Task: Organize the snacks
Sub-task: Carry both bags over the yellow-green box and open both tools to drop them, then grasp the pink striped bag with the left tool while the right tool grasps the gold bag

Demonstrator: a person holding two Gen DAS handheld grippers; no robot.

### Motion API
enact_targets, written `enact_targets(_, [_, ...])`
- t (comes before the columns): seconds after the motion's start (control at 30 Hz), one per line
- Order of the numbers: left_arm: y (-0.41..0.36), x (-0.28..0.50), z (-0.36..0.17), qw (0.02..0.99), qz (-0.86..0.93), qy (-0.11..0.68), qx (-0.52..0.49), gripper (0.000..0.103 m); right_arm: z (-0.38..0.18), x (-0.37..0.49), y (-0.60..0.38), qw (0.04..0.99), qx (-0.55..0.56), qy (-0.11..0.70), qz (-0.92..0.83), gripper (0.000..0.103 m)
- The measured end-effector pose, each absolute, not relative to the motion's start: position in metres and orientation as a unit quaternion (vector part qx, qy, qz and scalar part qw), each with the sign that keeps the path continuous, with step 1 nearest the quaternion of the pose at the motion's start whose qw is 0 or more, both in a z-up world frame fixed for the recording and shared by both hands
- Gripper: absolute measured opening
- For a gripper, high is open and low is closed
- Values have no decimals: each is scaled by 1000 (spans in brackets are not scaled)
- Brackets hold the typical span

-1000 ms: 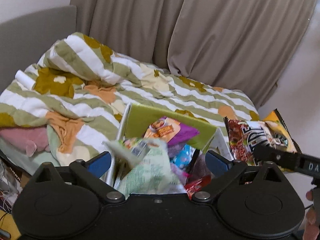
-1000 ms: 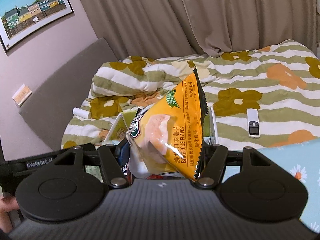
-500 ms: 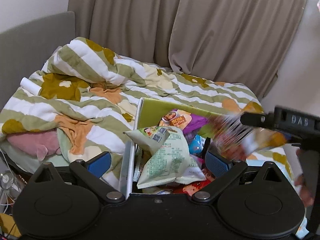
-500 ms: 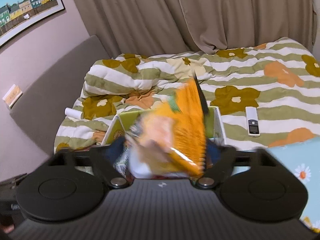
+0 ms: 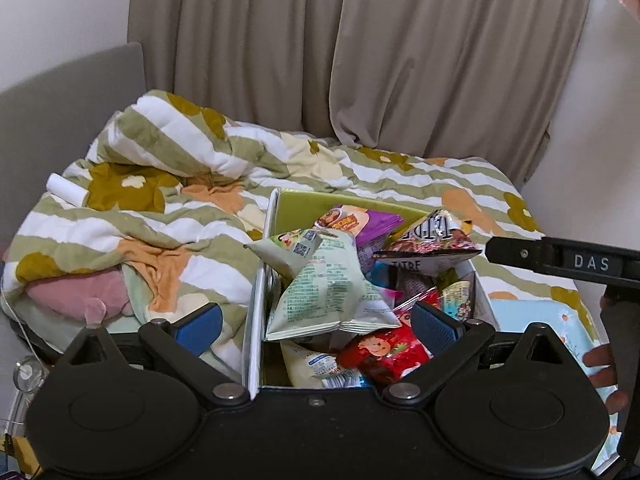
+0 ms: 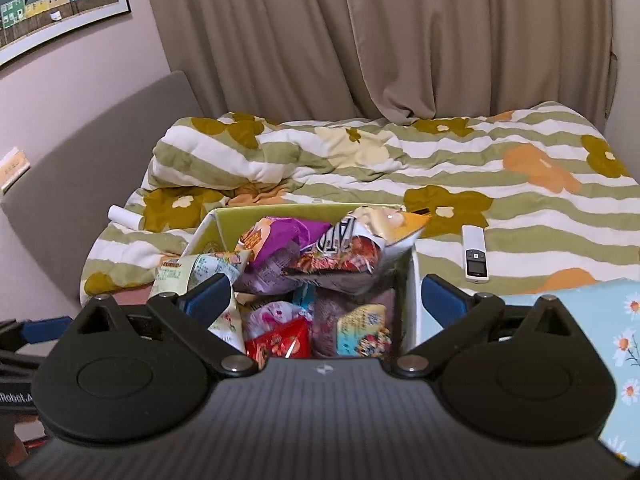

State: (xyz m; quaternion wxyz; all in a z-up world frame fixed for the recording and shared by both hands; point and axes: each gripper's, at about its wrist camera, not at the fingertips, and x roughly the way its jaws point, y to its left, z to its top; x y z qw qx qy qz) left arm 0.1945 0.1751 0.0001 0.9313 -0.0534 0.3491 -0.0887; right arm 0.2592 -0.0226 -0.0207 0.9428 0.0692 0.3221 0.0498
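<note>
Comparing with a second ago: the right gripper (image 6: 326, 294) held the orange barbecue chip bag (image 6: 360, 248) pinched upright; now its jaws stand wide apart and empty, and the bag lies tilted on top of the pile inside the green box (image 6: 280, 212).
Meaning for task: one more snack is in the box — this placement looks done; whether loose snacks remain outside cannot be told from these views.
Left gripper (image 5: 316, 322): jaws spread wide, holding nothing, hovering over the near end of the box, as before.
Chip bag position: toward the far right corner of the box, its upper corner poking above the rim beside the purple packet (image 6: 280, 236).
Box edges: pale green packet (image 5: 324, 288) leans against the left wall; contents heap above the rim — a push down may be needed.
Open room: striped quilt (image 6: 480, 168) right of the box is bare except a remote (image 6: 475, 254); crumpled quilt lies left of the box.
</note>
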Motion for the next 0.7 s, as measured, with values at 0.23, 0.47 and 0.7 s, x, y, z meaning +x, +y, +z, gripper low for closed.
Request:
enact_targets(0.23, [147, 163, 20, 941, -84, 324, -42, 102, 3, 221, -69, 949, 75, 300, 59, 103])
enact_targets(0.47, [101, 125, 29, 946, -84, 312, -37, 102, 15, 183, -119, 952, 46, 298, 59, 103])
enact_targets(0.7, [51, 105, 23, 940, -100, 323, -43, 102, -1, 147, -173, 947, 52, 313, 46, 103])
